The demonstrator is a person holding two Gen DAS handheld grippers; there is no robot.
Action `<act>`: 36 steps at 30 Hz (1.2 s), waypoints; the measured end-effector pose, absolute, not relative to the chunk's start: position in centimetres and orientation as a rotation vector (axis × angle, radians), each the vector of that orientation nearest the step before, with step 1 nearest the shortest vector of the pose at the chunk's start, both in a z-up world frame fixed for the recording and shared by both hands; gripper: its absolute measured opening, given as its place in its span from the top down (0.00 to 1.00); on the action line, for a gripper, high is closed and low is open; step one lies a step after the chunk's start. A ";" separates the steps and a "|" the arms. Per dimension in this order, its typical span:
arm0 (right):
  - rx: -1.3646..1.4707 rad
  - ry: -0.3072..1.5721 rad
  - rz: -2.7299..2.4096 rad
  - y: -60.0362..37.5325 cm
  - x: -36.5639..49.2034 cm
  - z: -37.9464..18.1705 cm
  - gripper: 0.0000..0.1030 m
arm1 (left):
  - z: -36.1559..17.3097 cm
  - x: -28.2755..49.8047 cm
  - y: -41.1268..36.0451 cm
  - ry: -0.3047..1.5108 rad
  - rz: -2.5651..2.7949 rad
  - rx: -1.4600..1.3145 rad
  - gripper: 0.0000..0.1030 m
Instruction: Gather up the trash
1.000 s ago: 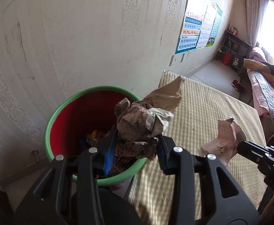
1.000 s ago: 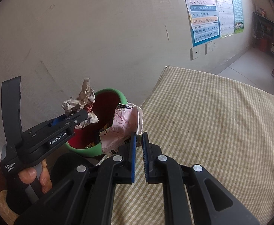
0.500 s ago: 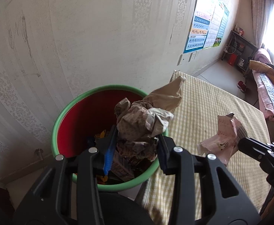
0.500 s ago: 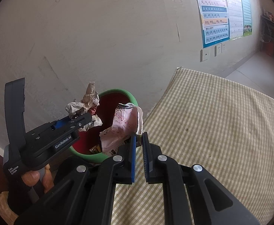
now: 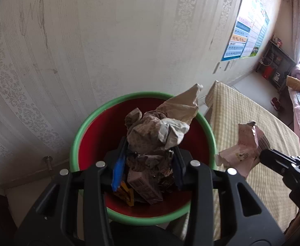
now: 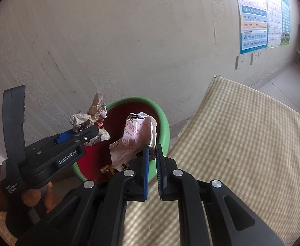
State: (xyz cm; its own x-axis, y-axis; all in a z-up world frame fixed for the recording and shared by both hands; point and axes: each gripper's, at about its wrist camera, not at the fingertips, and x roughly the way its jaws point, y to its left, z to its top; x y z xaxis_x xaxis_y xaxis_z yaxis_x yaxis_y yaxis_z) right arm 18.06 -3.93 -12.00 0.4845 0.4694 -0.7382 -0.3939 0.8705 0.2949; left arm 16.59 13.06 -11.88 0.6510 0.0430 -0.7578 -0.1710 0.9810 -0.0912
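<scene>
A red bin with a green rim [image 5: 80, 131] [image 6: 164, 123] stands by the wall, with wrappers and a small carton inside. My left gripper [image 5: 148, 153] [image 6: 88, 132] is shut on a crumpled brown paper wad [image 5: 160, 127] [image 6: 92, 114] and hangs over the bin's mouth. My right gripper [image 6: 152, 149] is shut on a pink snack wrapper [image 6: 133, 139] [image 5: 246, 149] and holds it above the bin's right rim, next to the table edge.
A table under a yellow checked cloth [image 6: 242, 143] [image 5: 252, 123] meets the bin on the right. A patterned wall [image 5: 88, 41] stands close behind the bin, with posters [image 6: 256, 14] and sockets farther right. A person's hand [image 6: 35, 196] holds the left gripper's handle.
Both grippers have moved toward the bin with their trash. The paper wad now hangs over the bin's middle, and the pink wrapper has come over the rim.
</scene>
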 end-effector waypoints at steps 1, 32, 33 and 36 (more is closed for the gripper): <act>0.088 0.926 0.533 -3.5 18.5 -12.1 0.92 | -11.8 16.7 13.3 0.851 0.131 -0.162 0.63; 0.032 0.298 0.152 -21.4 3.8 -2.4 0.07 | 1.1 8.3 -0.5 0.320 0.055 -0.064 0.05; 0.043 0.301 0.149 -21.7 3.5 -2.5 0.07 | 1.3 8.1 -1.1 0.323 0.057 -0.061 0.05; 0.085 0.307 0.113 -22.8 2.8 -2.8 0.07 | 1.4 7.7 -2.4 0.346 0.048 -0.029 0.05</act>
